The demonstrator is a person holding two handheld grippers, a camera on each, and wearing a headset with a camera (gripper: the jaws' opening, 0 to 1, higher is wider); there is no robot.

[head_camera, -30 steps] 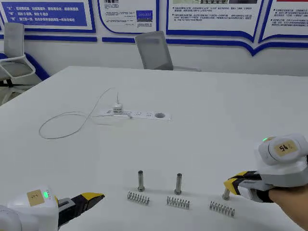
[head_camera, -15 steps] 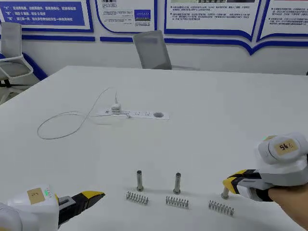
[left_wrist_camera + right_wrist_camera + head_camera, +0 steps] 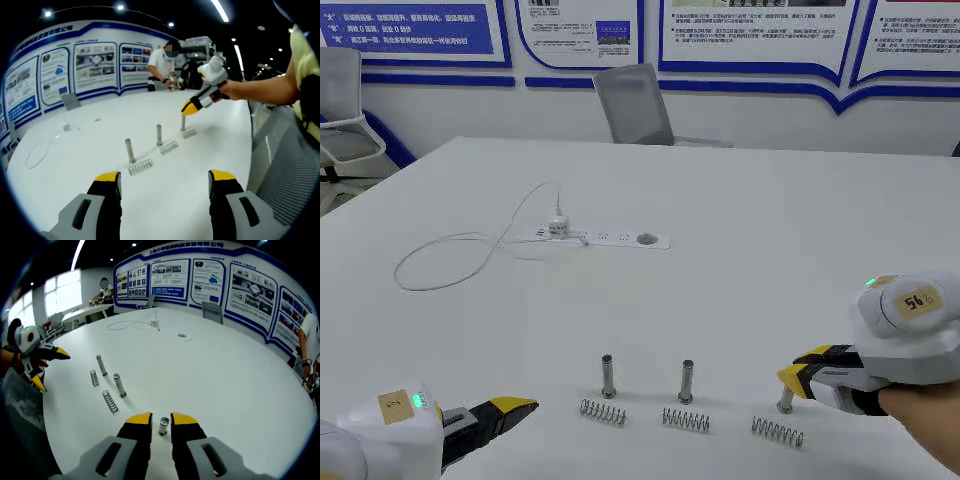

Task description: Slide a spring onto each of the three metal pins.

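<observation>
Three metal pins stand in a row near the table's front: left pin [image 3: 608, 375], middle pin [image 3: 686, 381], right pin [image 3: 786, 401]. A spring lies flat in front of each: [image 3: 603, 411], [image 3: 685, 419], [image 3: 777, 432]. My right gripper [image 3: 796, 368] straddles the right pin [image 3: 163, 425], its jaws narrowly apart with a thin gap on either side. My left gripper [image 3: 165, 176] stands wide open and holds nothing, a short way in front of the left spring [image 3: 140, 166]. It sits at the bottom left of the head view [image 3: 510, 410].
A white power strip [image 3: 605, 238] with a looping cable [image 3: 440, 262] lies mid-table beyond the pins. A grey chair [image 3: 632, 100] stands at the far edge. The table's edge [image 3: 250, 131] runs close on the right of the pins. A person stands in the background.
The head camera has drifted slightly. My right gripper has edged a little left over the right pin. The left gripper, pins and springs have not moved.
</observation>
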